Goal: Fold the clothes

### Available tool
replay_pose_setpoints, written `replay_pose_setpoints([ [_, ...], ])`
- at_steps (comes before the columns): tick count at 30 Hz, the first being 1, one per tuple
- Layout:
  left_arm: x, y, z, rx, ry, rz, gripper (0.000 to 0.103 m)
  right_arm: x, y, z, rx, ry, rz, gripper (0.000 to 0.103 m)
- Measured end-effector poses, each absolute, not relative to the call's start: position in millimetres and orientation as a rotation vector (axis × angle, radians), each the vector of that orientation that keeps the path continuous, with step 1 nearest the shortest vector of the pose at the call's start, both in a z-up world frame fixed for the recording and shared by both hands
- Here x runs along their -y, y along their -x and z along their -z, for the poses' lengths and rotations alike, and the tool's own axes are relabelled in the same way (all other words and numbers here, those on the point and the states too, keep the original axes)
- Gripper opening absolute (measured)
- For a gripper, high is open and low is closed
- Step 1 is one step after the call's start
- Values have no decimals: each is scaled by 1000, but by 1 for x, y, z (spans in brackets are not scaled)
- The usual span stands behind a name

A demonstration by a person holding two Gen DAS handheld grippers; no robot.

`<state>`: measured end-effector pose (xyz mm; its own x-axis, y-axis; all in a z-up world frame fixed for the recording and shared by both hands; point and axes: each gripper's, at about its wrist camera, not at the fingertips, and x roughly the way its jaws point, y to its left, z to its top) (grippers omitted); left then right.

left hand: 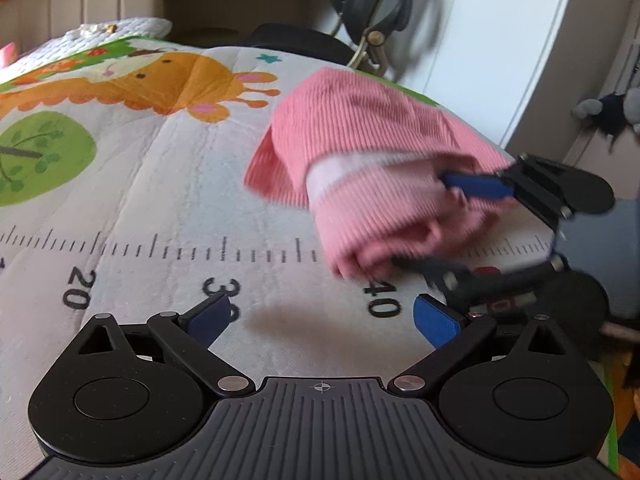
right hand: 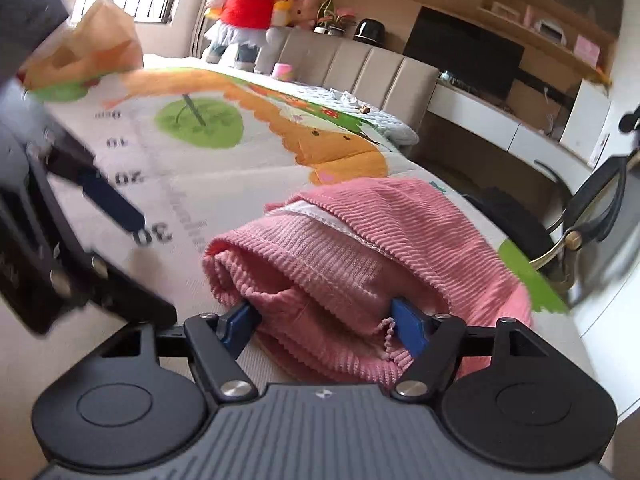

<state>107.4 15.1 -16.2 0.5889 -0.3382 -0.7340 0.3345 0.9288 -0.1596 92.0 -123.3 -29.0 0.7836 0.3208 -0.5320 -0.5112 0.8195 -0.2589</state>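
Observation:
A pink ribbed garment (left hand: 372,136) lies bunched and partly folded on a giraffe-print mat (left hand: 160,200) with ruler marks. In the right wrist view the garment (right hand: 360,248) fills the space just ahead of my right gripper (right hand: 324,322). The jaws stand wide on either side of its near fold, and the cloth between them is slack. The left wrist view shows this right gripper (left hand: 452,228) turned on its side, one finger above the bundle and one beneath. My left gripper (left hand: 324,320) hovers over the bare mat, open and empty, left of the garment; one of its fingers (right hand: 114,206) shows here.
A black office chair (left hand: 384,4) stands past the mat's far edge, seen also as the chair (right hand: 600,200) on the right. A white quilted blanket (right hand: 384,120), a beige headboard (right hand: 360,68) and a red-dressed plush doll (right hand: 248,0) line the far side.

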Motion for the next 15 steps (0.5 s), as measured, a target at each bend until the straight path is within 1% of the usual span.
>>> replay_pose_setpoints([
  [5,-17,-113,17,-856,26,385,101,152,-81,9,-499,308,-535,77],
  [9,-14,-118,19,-855,63,388,101,191,-76,-8,-467,207,-433,77],
  [11,-11,-121,21,-847,77,382,101,198,-83,-6,-466,247,-335,77],
  [15,-6,-123,20,-849,82,387,101,198,-111,25,-587,351,-187,68],
])
